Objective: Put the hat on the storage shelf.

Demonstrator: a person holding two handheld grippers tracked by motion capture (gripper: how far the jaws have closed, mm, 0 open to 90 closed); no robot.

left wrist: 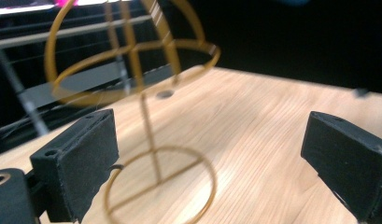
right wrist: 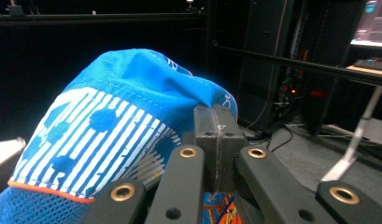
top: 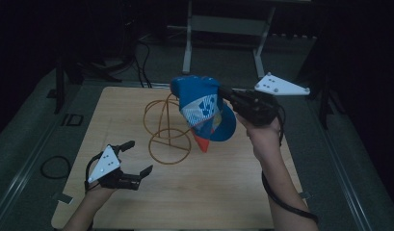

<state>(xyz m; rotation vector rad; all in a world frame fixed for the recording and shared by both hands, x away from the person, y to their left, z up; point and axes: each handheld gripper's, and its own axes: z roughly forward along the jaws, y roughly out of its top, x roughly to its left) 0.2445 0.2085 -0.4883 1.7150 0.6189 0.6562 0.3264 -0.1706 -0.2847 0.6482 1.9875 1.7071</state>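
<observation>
A blue cap [top: 202,108] with a white striped panel and orange trim hangs in the air above the wooden table [top: 223,192], right of centre. My right gripper [top: 223,95] is shut on its fabric. In the right gripper view the two pads [right wrist: 216,135] meet on a fold of the cap [right wrist: 109,116]. A golden wire hat stand [top: 166,127] rises at the table's middle, bare, with the cap just to its right. At the near left, low over the table, my left gripper [top: 140,156] is open and points at the stand. Its pads [left wrist: 81,158] frame the stand's ring base [left wrist: 156,179], apart from it.
Beyond the table's far edge stand grey metal frame legs [top: 187,43], with cables [top: 141,62] on the dark floor. A cable loop [top: 55,166] lies on the floor to the left. A small round hole [left wrist: 164,94] marks the tabletop behind the stand.
</observation>
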